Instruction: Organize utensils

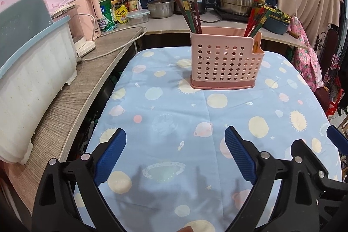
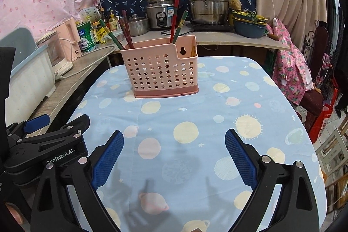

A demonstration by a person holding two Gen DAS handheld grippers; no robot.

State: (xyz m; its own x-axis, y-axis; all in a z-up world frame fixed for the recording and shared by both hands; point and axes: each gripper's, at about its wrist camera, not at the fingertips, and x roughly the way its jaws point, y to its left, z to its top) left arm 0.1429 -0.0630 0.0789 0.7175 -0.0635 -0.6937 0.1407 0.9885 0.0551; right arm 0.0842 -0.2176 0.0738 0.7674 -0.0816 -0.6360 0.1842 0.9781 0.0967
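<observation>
On the planet-print tablecloth [image 1: 174, 105], a pink perforated holder [image 1: 224, 60] is standing with chopsticks [image 1: 191, 12] inside; both grippers, left [image 1: 175, 154] and right [image 2: 174, 157], are hovering wide open, empty. Chopsticks look light, stiff, slippery; pinching mid-shaft seems best.

The black left gripper [image 1: 175, 152] and black right gripper [image 2: 174, 154] hover side by side, blue-padded jaws spread wide, pointing toward twelve o'clock.
</observation>
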